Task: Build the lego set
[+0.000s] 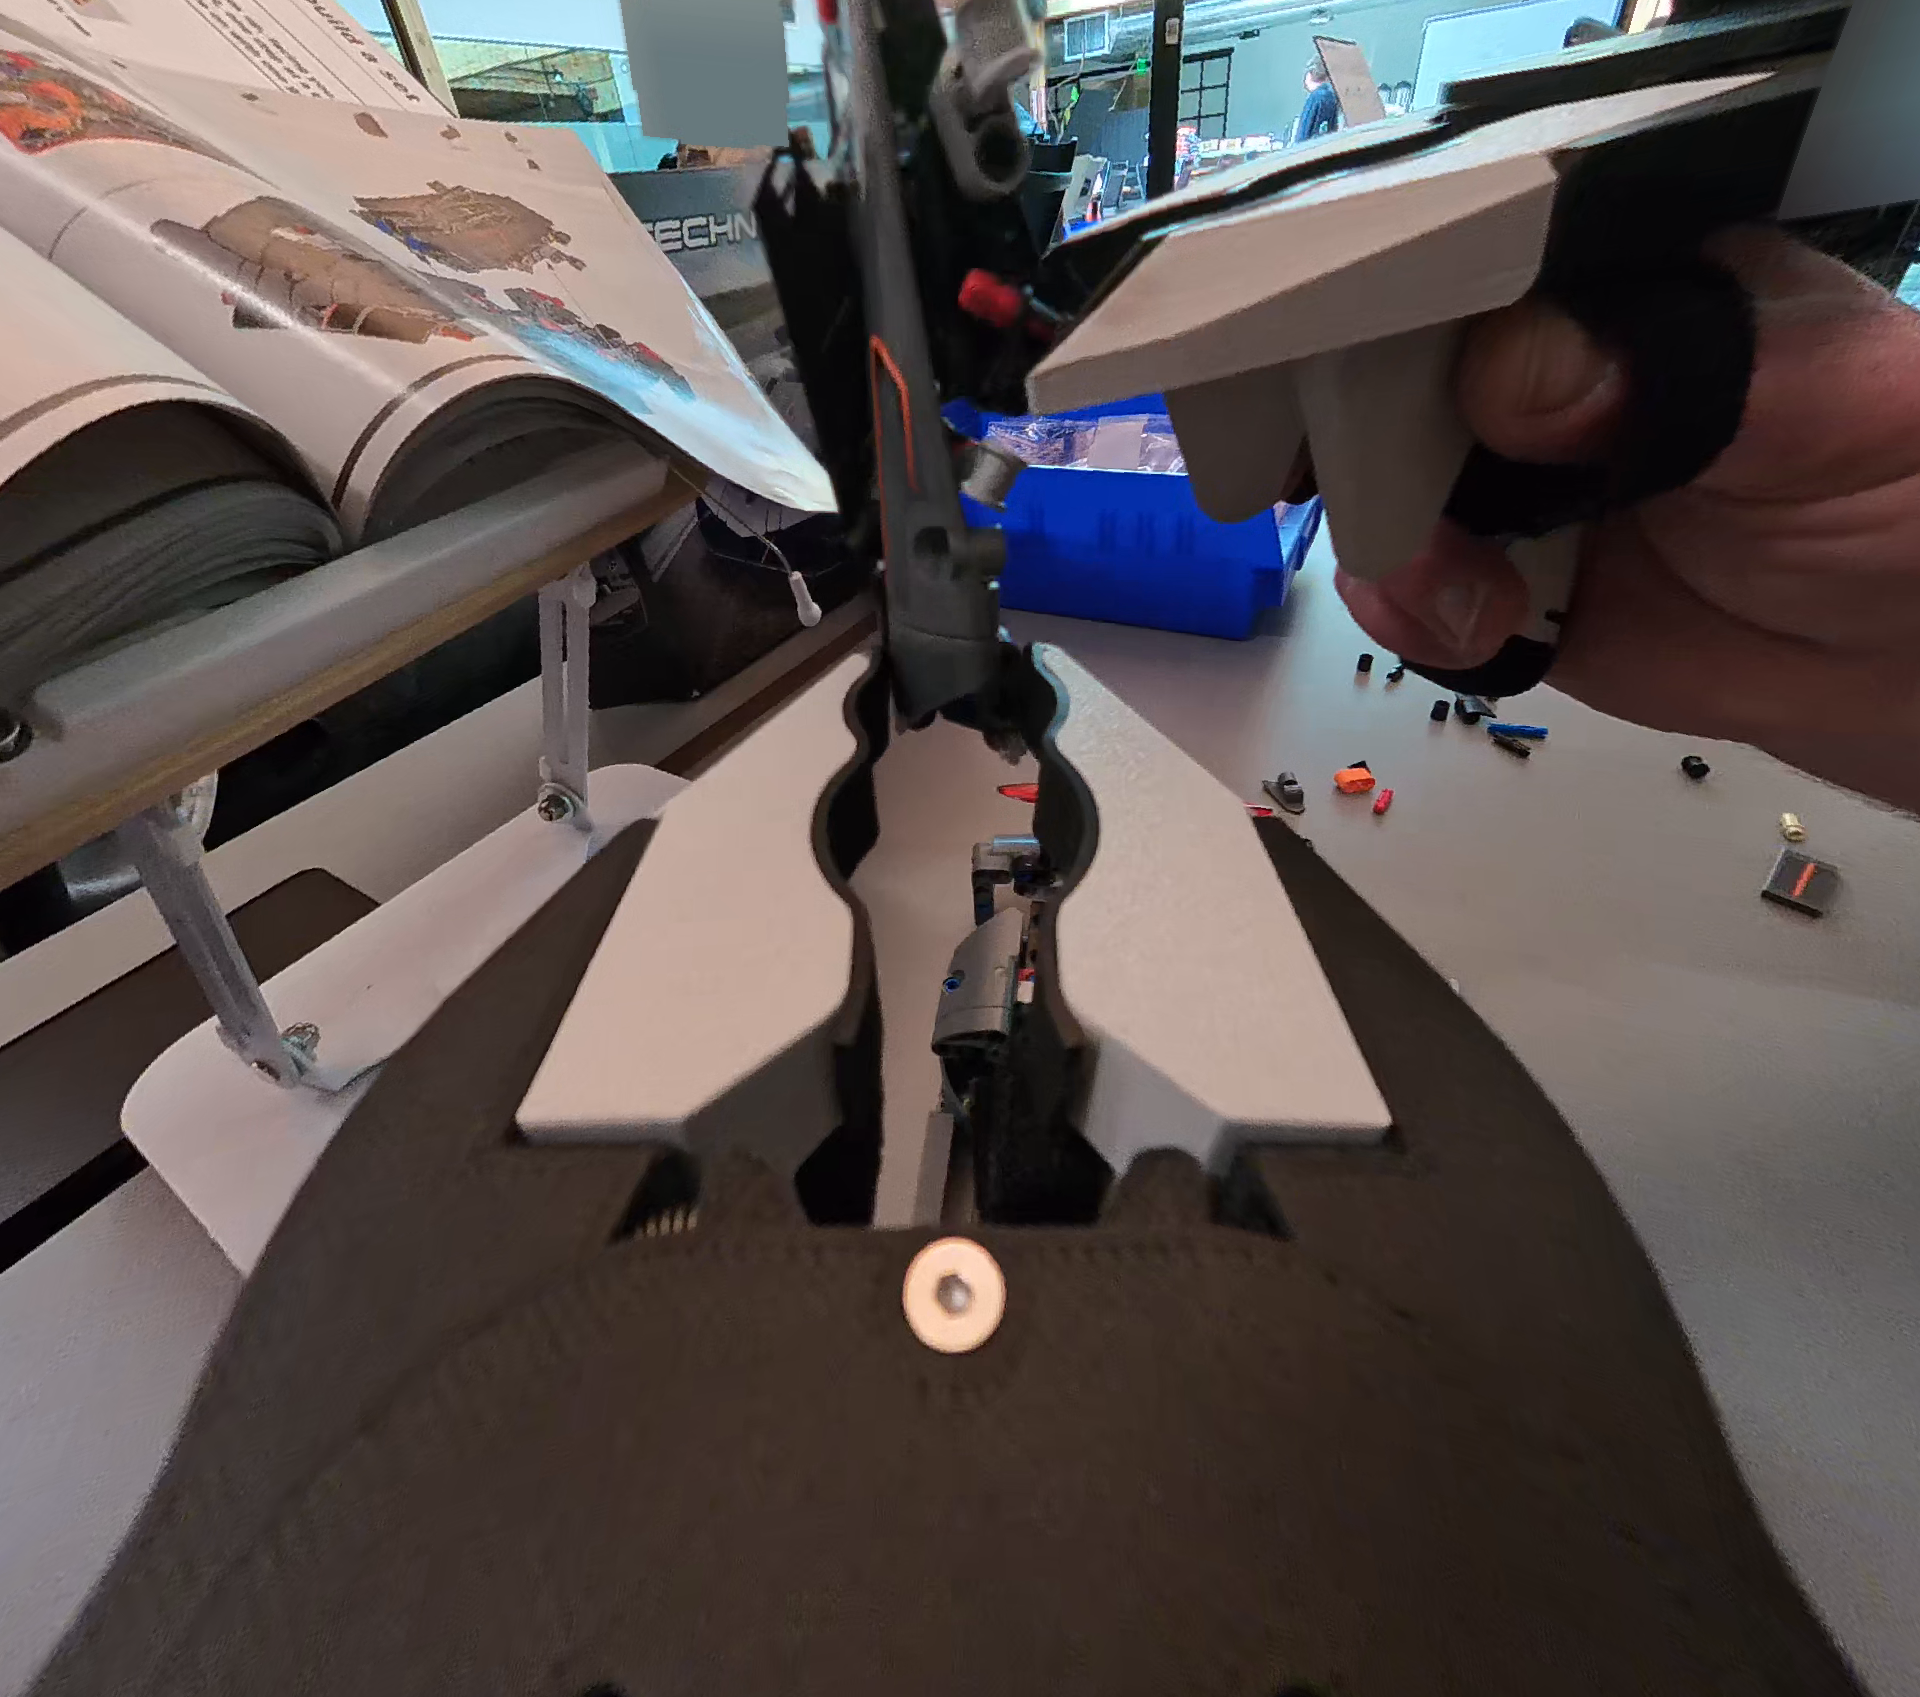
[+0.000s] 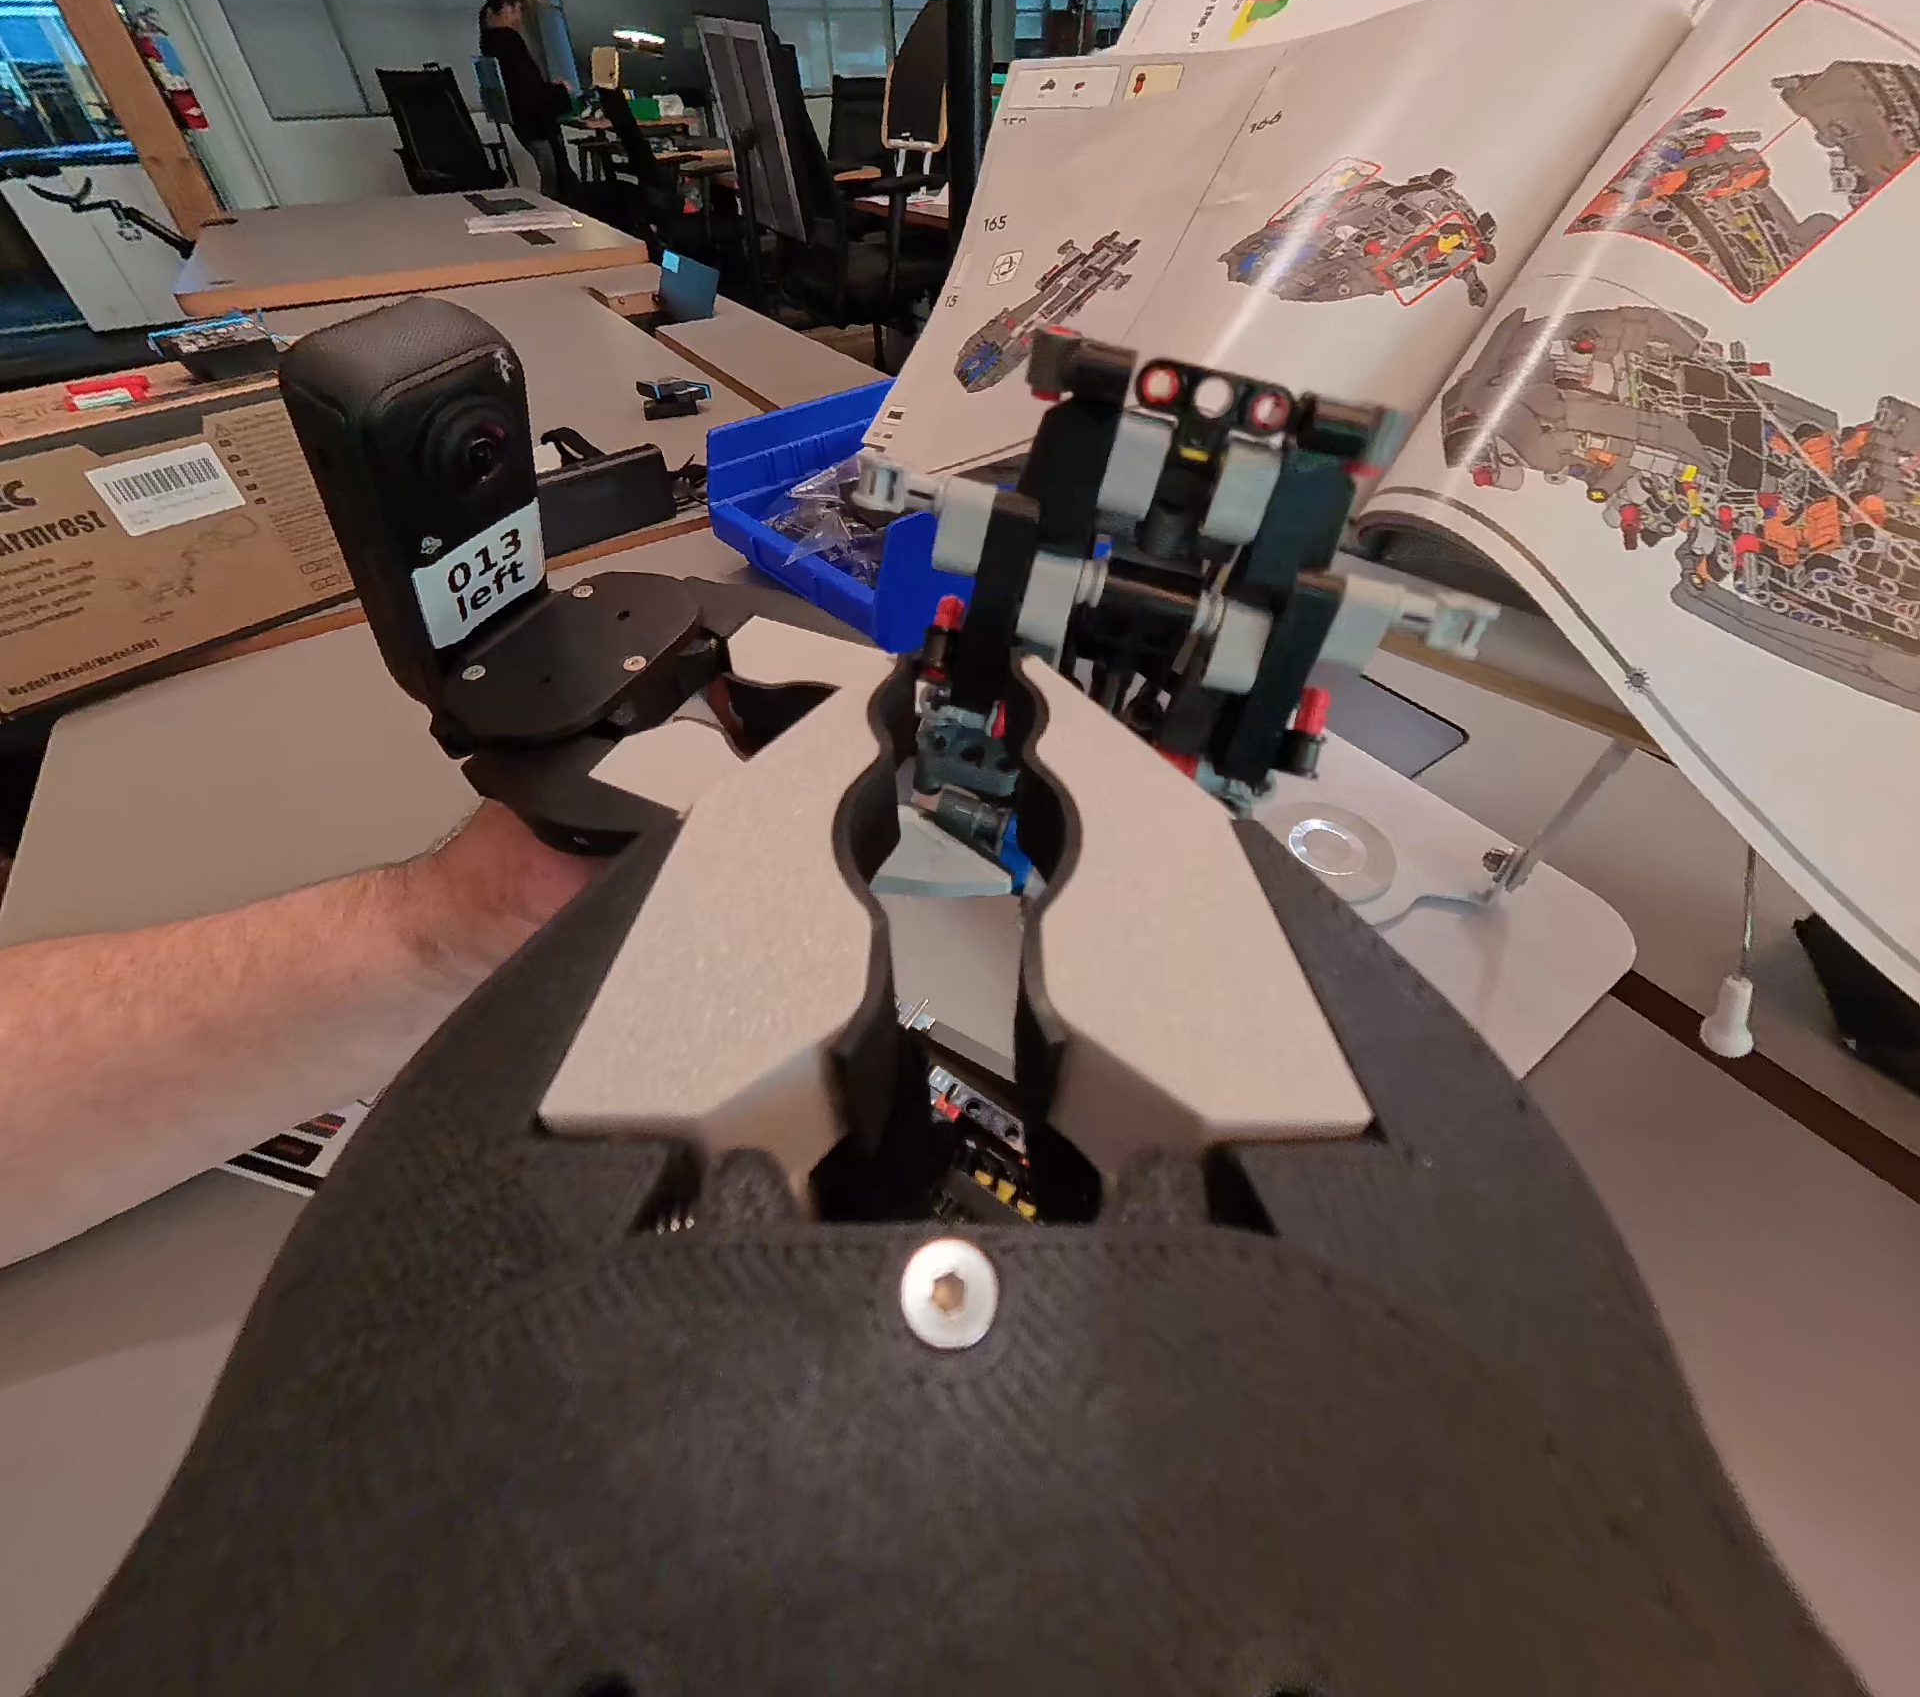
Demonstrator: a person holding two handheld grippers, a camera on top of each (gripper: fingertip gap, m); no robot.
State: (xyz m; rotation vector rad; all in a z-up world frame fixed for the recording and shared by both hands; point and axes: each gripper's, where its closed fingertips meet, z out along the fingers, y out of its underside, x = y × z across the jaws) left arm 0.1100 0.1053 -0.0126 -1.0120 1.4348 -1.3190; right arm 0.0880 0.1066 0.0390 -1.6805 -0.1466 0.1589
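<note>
- Grey and black, the lego model [image 2: 1153, 546] stands upright just past the fingertips in both wrist views, held up above the worktop [image 2: 208, 774].
- Left gripper [image 1: 961, 717]: its fingers are clenched on the lower end of the model, which rises as a thin dark edge from between the tips, with red pins and a grey connector near its top.
- Right gripper [image 2: 961, 733]: its fingers are closed on a black beam at the model's lower left corner; a grey and blue piece shows in the gap behind the tips.
- In the right wrist view the model faces the camera broadside, with grey links, black beams, red pin ends along the top bar and grey axles sticking out to either side.
- The left gripper also shows to the left of the right fingers, with its camera [image 2: 416, 484] and the person's forearm [image 2: 208, 1003] below it.
- In the left wrist view the right gripper comes in from the right of the fingers, with the person's hand [image 1: 1714, 504] wrapped around its handle.
- Beyond the fingertips sits a blue bin [image 2: 800, 525] holding clear bags.
- An open instruction book [image 2: 1455, 276] rests on a tilted stand [image 1: 312, 639], to the right of the right fingers and to the left of the left fingers.
- Small loose pieces [image 1: 1361, 780] in black, orange, red and blue lie scattered on the worktop to the right of the left fingers.
- A cardboard box [image 2: 135, 535] lies far left of the right fingers.
</note>
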